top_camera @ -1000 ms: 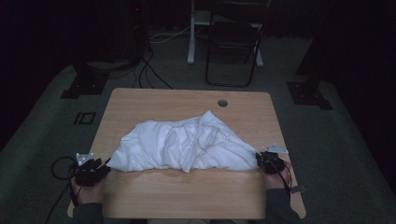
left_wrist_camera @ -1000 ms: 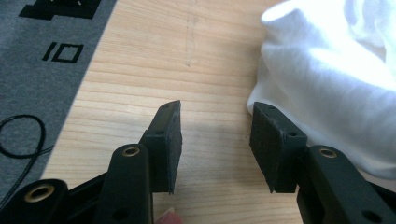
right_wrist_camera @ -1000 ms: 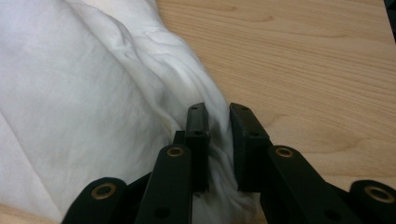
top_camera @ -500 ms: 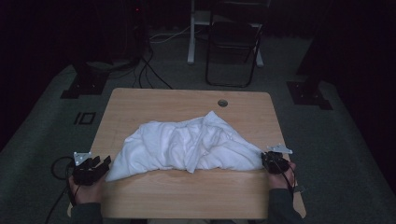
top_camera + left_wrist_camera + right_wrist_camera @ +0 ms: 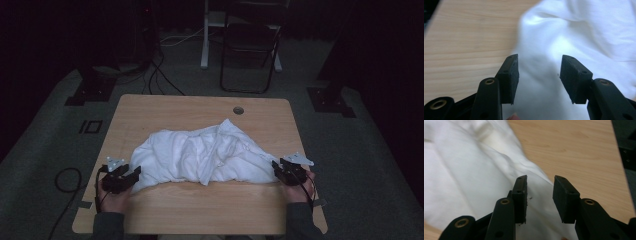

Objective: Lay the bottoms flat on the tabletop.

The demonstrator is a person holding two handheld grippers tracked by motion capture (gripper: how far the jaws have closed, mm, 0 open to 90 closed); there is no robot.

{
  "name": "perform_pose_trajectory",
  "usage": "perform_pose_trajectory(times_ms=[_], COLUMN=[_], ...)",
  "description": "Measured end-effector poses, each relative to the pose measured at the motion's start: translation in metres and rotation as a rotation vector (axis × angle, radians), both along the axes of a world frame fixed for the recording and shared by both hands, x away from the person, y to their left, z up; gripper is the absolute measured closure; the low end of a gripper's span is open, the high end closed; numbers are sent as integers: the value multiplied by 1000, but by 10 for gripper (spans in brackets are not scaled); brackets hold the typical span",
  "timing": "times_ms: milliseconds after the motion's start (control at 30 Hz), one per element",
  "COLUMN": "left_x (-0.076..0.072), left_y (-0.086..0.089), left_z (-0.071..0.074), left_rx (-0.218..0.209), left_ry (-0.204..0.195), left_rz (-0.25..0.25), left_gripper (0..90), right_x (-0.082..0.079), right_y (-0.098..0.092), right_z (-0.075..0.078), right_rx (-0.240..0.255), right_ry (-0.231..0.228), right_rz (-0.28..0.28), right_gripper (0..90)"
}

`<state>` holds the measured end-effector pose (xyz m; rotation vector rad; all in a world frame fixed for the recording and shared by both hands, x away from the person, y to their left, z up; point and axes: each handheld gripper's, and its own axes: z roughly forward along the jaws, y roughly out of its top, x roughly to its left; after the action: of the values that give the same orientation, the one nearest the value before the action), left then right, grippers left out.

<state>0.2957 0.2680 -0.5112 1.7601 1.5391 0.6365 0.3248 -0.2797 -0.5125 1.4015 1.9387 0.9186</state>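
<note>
I have the wooden surface point(image 5: 200, 210) in front of me, and the white cloth point(image 5: 200, 157) lies bunched across its middle in a long rumpled mound, its two ends reaching toward my hands. At the near left end my left gripper point(image 5: 134, 174) sits at the cloth's edge; in the left gripper view its jaws stand apart with cloth lying between them but the pads not pressing on it, and they have just been opening wider. At the near right end my right gripper point(image 5: 276, 167) is likewise spread, its jaws having just been opening, with the cloth's edge running under and between them, untouched by the pads. So neither gripper holds anything at this moment. My worry from here is a bad pinch: the fabric is thick and folded at both ends, so closing blindly could catch several layers, or only a loose wrinkle that slips free when I lift. Uneven grabs would leave the cloth twisted instead of spreading flat.
</note>
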Motion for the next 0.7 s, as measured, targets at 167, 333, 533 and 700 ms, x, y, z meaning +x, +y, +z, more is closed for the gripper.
perform_pose_trajectory(times_ms=[167,333,533,700], left_x=[8,18,35,57], left_y=[-23,-41,-60,-72], left_z=[0,0,2,-1], left_rx=[15,5,-36,-34], left_ry=[2,2,-4,18], left_rz=[-67,-119,-164,-154], left_gripper=[482,475,444,412], right_x=[0,1,11,26], right_y=[12,29,62,80], right_z=[3,4,5,3], right_rx=[14,16,3,2], right_ry=[-18,-19,-24,-9], right_rz=[51,110,194,209], right_gripper=[627,615,539,470])
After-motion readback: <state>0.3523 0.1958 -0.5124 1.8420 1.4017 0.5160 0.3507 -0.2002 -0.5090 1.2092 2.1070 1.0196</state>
